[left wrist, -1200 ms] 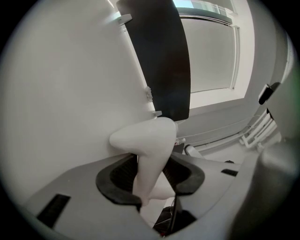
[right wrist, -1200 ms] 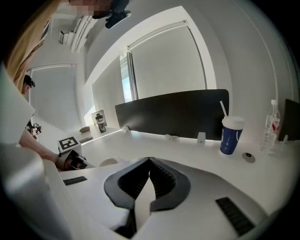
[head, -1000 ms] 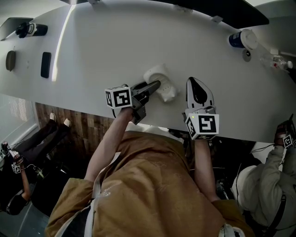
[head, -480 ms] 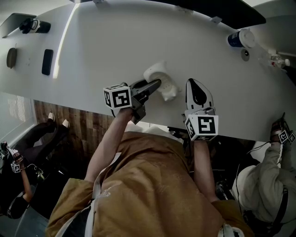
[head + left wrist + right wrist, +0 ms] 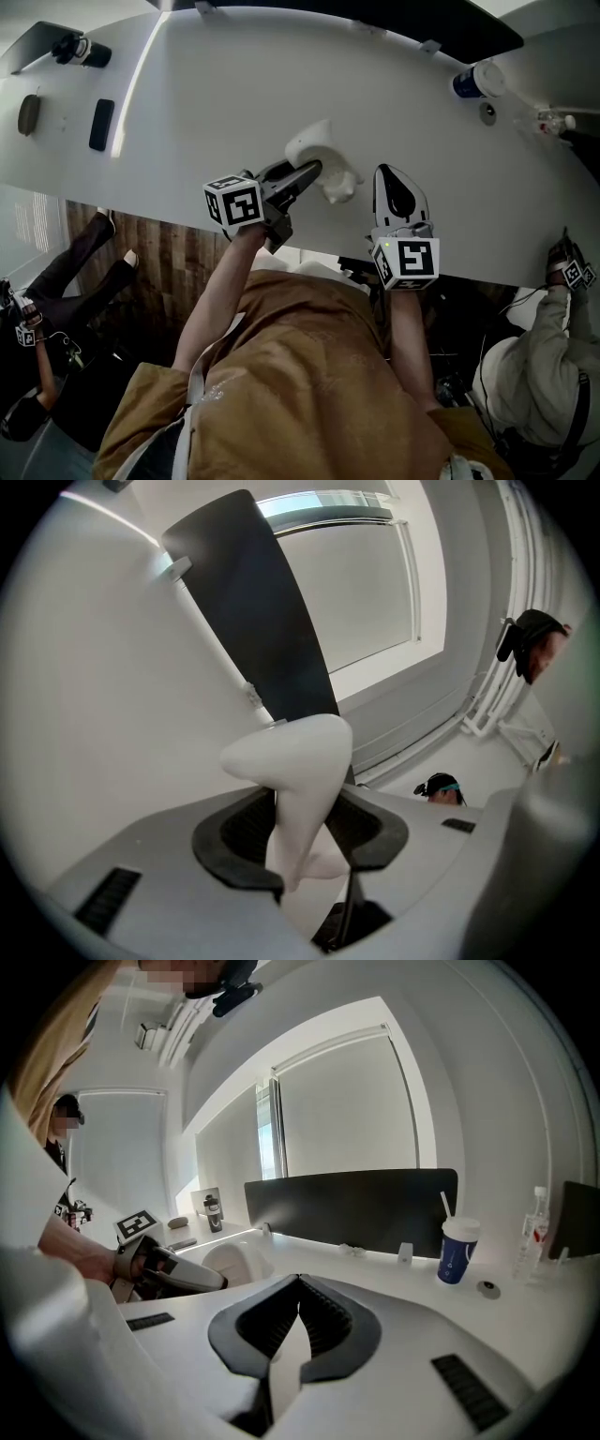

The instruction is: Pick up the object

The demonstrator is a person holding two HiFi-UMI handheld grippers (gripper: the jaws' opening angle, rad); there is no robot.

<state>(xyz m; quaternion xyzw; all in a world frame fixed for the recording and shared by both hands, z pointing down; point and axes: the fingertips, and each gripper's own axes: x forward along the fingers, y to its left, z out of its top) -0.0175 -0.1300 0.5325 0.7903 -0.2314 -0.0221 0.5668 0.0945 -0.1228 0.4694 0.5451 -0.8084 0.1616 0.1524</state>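
**Work surface and clearances: object gripped in the left tool**

**Surface.** The table [image 5: 234, 84] is plain white with a smooth, curved outline. A dark partition [image 5: 352, 1206] stands along its far edge. Behind it, a large window [image 5: 342, 1110] is covered by a pale blind. Wood floor [image 5: 173, 272] shows below the near edge on the left.

**Task item.** The white object [image 5: 314, 142] sits near the middle of the table, close to the near edge. The left tool [image 5: 317, 171] is clamped on it, with both pads pressing its narrow waist. The views do not settle whether the object rests on the table or clears it.

**Right tool.** The right tool [image 5: 388, 172] is just right of the object and apart from it. Its jaws are closed together with nothing between them.

**Edges.** The near edge runs under both tools, and their marker cubes overhang it.

**Items at the margins.**
- Far right: a blue cup [image 5: 476, 80] with lid and straw, and a clear bottle [image 5: 553, 122].
- Far left: a dark oblong item [image 5: 101, 125] and an oval item [image 5: 29, 113].
- All of these are well apart from the object.

**Open room.** Bare table extends from the object to the partition, and to the left as far as the oblong item. To the right, bare surface reaches the cup. A second person [image 5: 534, 375] stands off the table's near right corner.
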